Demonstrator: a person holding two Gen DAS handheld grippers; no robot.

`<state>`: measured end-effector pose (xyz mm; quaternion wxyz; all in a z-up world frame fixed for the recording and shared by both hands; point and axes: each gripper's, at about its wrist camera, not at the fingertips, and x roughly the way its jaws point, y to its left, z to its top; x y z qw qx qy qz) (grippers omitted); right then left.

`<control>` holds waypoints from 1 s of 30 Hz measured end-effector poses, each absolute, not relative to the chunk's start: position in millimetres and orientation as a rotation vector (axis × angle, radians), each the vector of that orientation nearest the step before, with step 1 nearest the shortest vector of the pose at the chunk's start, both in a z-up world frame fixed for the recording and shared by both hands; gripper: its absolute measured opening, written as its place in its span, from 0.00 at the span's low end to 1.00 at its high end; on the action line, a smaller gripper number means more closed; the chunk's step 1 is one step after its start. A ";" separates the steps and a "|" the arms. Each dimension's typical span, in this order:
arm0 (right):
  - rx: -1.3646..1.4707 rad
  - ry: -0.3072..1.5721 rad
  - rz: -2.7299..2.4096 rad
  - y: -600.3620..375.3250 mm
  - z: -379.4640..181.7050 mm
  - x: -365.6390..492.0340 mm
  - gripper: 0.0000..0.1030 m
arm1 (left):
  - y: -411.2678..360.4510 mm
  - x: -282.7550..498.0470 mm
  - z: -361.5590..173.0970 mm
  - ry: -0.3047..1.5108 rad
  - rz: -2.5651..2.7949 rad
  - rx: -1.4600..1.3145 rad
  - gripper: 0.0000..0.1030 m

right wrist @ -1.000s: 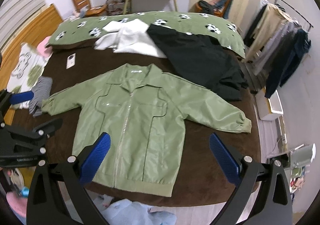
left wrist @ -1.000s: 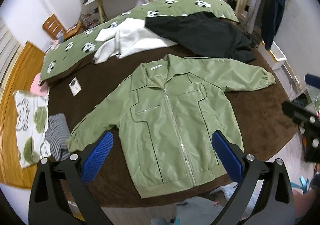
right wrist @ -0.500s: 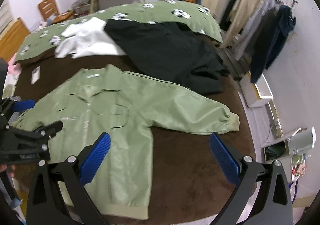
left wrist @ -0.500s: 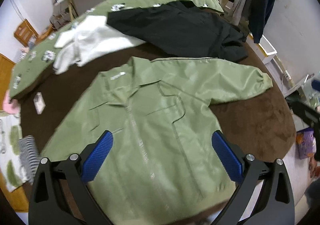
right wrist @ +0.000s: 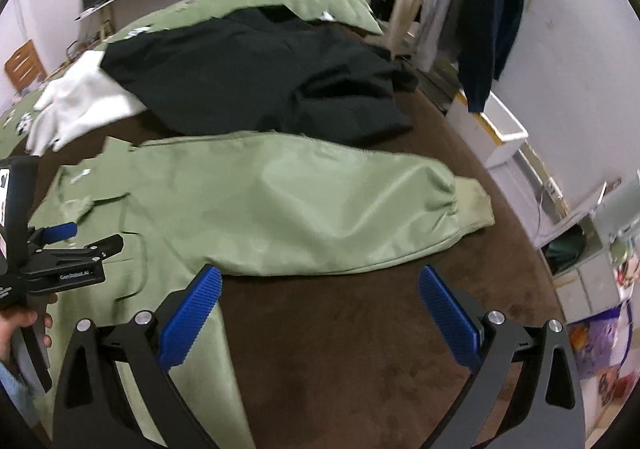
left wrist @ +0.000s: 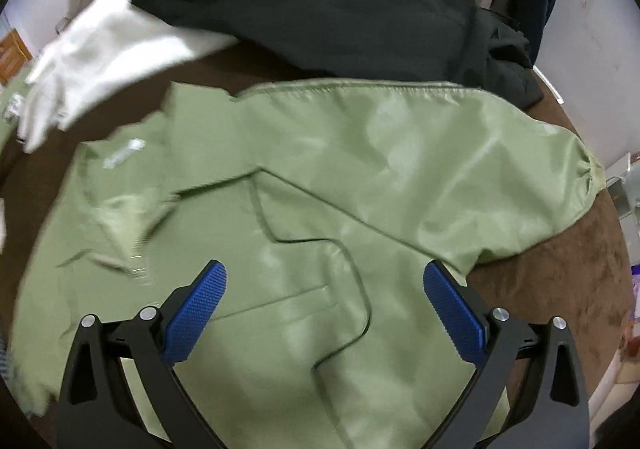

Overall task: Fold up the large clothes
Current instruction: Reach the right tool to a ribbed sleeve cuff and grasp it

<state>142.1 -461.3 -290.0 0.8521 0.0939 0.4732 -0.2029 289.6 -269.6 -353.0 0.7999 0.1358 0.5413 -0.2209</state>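
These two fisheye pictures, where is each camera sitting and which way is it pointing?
Left wrist view: sits on the left gripper, looking down along its open blue fingers at the green jacket front, close up.
Right wrist view: sits on the right gripper, open, aimed over the jacket's sleeve and brown bedcover; the left gripper and the person's hand show at its left edge.
Shared: both see the green jacket, the black garment and white garment behind it.

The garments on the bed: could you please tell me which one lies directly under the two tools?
The green jacket, spread flat nearest the camera. The left tool and right tool, both open, hover above it; the black garment and white garment lie farther back.
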 end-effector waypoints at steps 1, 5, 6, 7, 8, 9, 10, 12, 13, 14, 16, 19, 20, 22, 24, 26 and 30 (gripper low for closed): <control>0.202 0.993 -0.436 -465.6 -299.6 142.5 0.95 | -273.3 292.1 -363.1 1.161 -0.475 0.306 0.94; 0.218 0.973 -0.473 -482.1 -329.3 145.6 0.95 | -282.8 301.8 -399.4 1.167 -0.465 0.300 0.94; 0.223 0.967 -0.480 -485.7 -332.7 145.1 0.95 | -284.1 304.3 -408.1 1.170 -0.459 0.293 0.94; 0.234 0.961 -0.488 -491.1 -336.8 145.0 0.95 | -286.2 305.7 -414.8 1.169 -0.457 0.297 0.94; 0.244 0.956 -0.495 -496.2 -339.4 144.9 0.95 | -287.5 305.9 -419.0 1.170 -0.455 0.307 0.95; 0.255 0.954 -0.498 -500.4 -340.9 144.2 0.95 | -290.2 305.7 -424.7 1.167 -0.448 0.331 0.95; 0.266 0.950 -0.499 -505.0 -343.1 144.4 0.95 | -292.6 304.7 -428.7 1.160 -0.444 0.349 0.95; 0.301 0.941 -0.483 -517.3 -346.8 143.9 0.95 | -295.3 302.8 -431.2 1.146 -0.434 0.360 0.95; 0.333 0.932 -0.480 -526.4 -348.2 142.3 0.95 | -296.2 302.2 -431.4 1.142 -0.432 0.364 0.95; 0.353 0.924 -0.483 -532.5 -349.2 140.8 0.95 | -296.3 301.9 -431.8 1.142 -0.431 0.364 0.95; 0.412 0.901 -0.500 -555.3 -351.7 134.2 0.95 | -297.0 301.4 -431.4 1.146 -0.430 0.360 0.95; 0.513 0.825 -0.513 -594.3 -352.8 119.2 0.95 | -299.0 297.9 -431.0 1.140 -0.420 0.364 0.95; 0.529 0.814 -0.530 -605.9 -353.7 115.3 0.95 | -300.1 297.4 -431.0 1.137 -0.413 0.363 0.95; 0.556 0.798 -0.551 -623.3 -355.7 108.9 0.95 | -302.4 298.0 -433.4 1.133 -0.406 0.365 0.95; 0.609 0.781 -0.556 -644.0 -362.0 101.7 0.95 | -302.7 296.6 -432.4 1.133 -0.397 0.365 0.95; 0.679 0.754 -0.538 -662.9 -370.8 95.7 0.94 | -301.0 293.1 -431.5 1.131 -0.393 0.365 0.95; 0.770 0.710 -0.505 -695.8 -396.8 93.9 0.89 | -301.4 294.8 -431.7 1.128 -0.391 0.368 0.95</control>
